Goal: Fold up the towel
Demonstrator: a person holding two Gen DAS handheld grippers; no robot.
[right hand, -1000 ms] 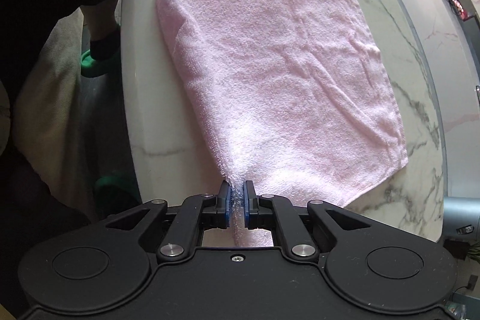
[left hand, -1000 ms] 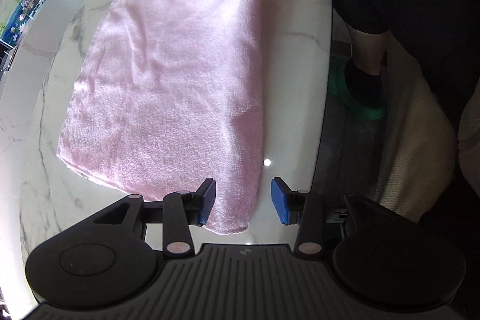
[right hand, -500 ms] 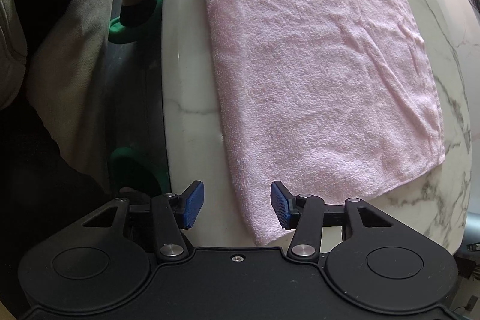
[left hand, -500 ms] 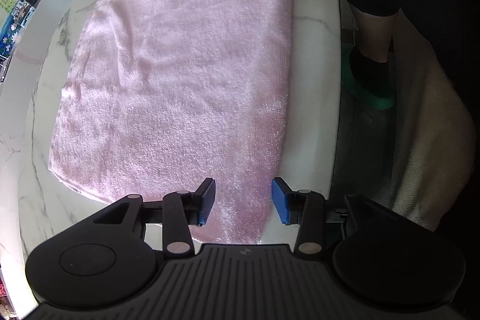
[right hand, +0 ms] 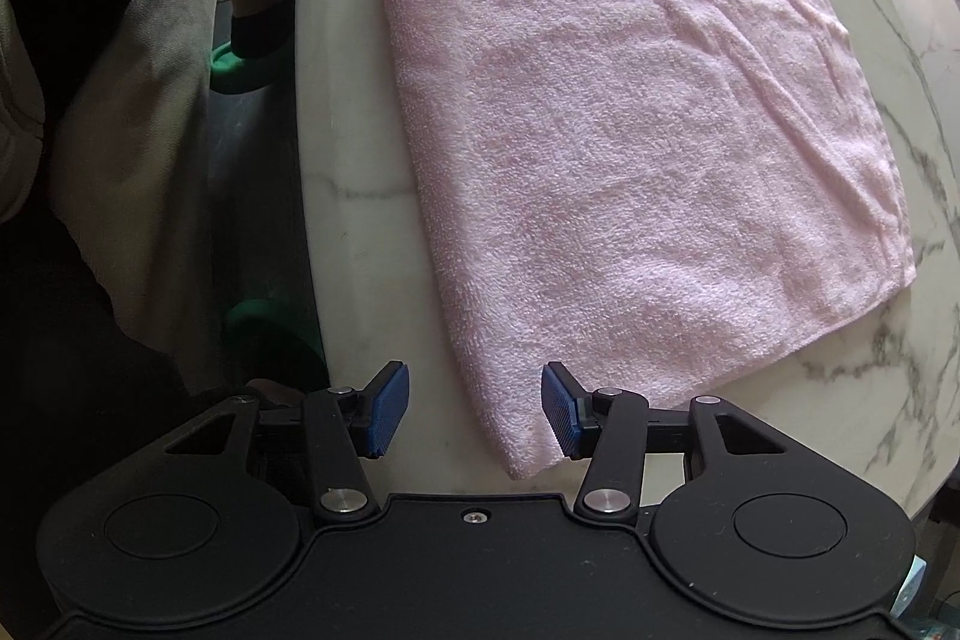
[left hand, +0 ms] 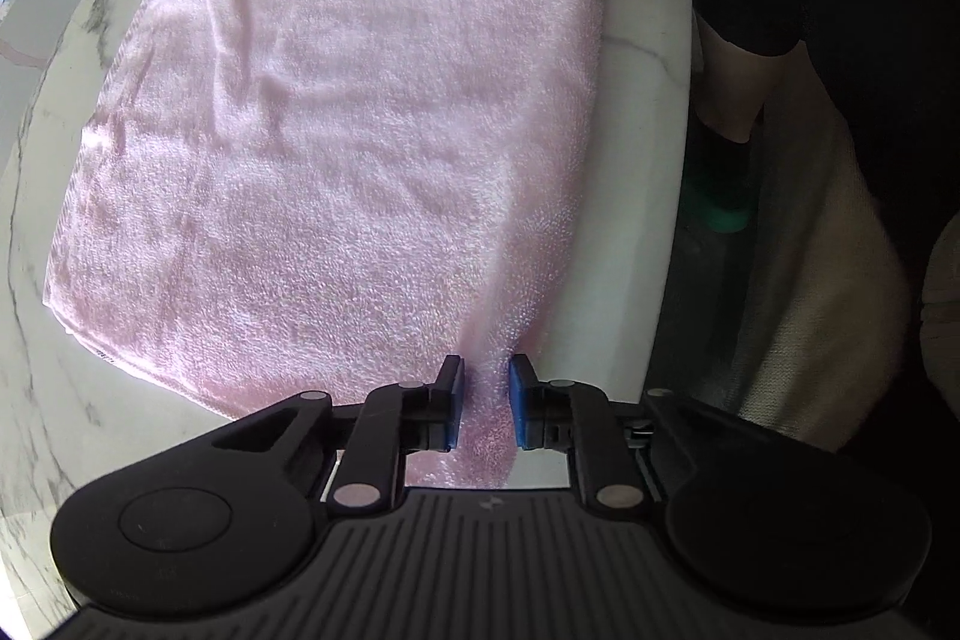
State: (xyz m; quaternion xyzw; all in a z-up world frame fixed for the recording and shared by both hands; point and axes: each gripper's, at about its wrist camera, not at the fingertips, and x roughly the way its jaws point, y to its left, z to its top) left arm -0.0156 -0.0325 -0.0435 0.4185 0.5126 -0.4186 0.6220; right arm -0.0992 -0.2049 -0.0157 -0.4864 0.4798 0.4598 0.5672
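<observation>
Towel (left hand: 336, 148) on marble table (right hand: 360, 232), left tongs (left hand: 485, 394) closing on its corner, right tongs (right hand: 474, 415) apart, unladen.

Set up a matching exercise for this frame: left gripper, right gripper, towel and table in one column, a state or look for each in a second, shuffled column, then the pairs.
Things:
1. left gripper
2. right gripper
3. towel
4. table

States:
A. white marble with grey veins
B. pink, spread flat
C. jaws closing on a towel corner
D. jaws apart, a towel corner lying between them

Pairs: 1-C, 2-D, 3-B, 4-A
</observation>
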